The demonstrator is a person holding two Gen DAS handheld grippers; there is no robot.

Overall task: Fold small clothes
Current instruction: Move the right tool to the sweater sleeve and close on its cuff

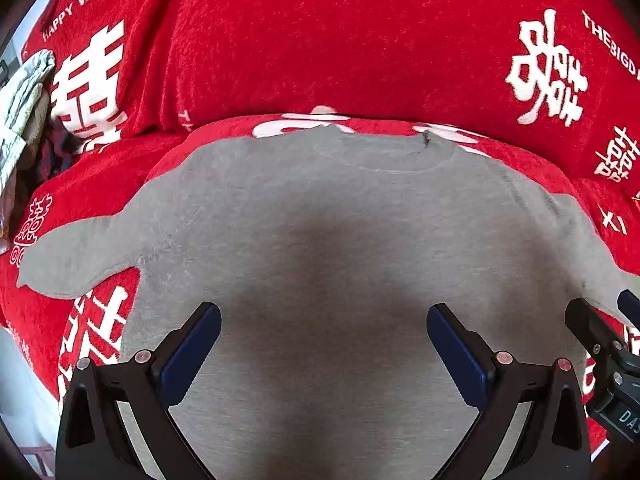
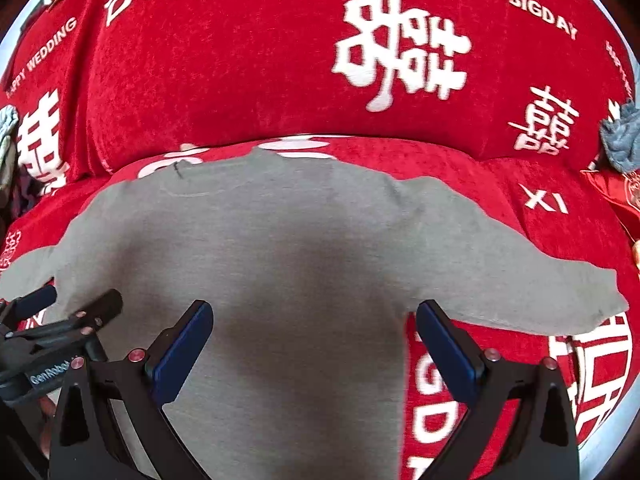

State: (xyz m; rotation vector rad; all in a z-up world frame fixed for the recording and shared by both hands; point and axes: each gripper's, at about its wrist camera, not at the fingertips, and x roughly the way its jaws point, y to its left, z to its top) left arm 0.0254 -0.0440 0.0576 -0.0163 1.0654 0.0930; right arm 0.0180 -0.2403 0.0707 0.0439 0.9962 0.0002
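Item: grey shirt (image 1: 320, 220), small, short-sleeved. Lies spread flat, neckline away from me, on a red cover (image 1: 320, 40) printed with white characters and lettering. Both sleeves are out to the sides; no fold is made yet.

Left tongs (image 1: 324, 336): mine, spread wide, holding nothing. They hover over the lower body of the shirt; I cannot tell whether the pads touch the cloth.

Right tongs (image 2: 314, 332): mine, spread wide, holding nothing. They hang above the shirt's right side; the right-hand pad (image 2: 446, 350) sits over the shirt's side edge just under the sleeve (image 2: 520, 280), with red cover showing beyond it.

The two tongs are near each other: each appears at the edge of the other's view.

Other items: a pale crumpled cloth (image 1: 24, 96) at the far left of the cover; a grey-blue bundle (image 2: 622, 136) at the far right. Both lie well apart from the shirt.

Risks, as I judge them:
- Pinching the red cover together with the shirt, since the plush sits directly beneath and would lift with it.
- Taking only the top layer, so the shirt drags askew.
- Uneven lifts by the two tongs, giving a crooked fold line.
- The tongs knocking together, working this close.
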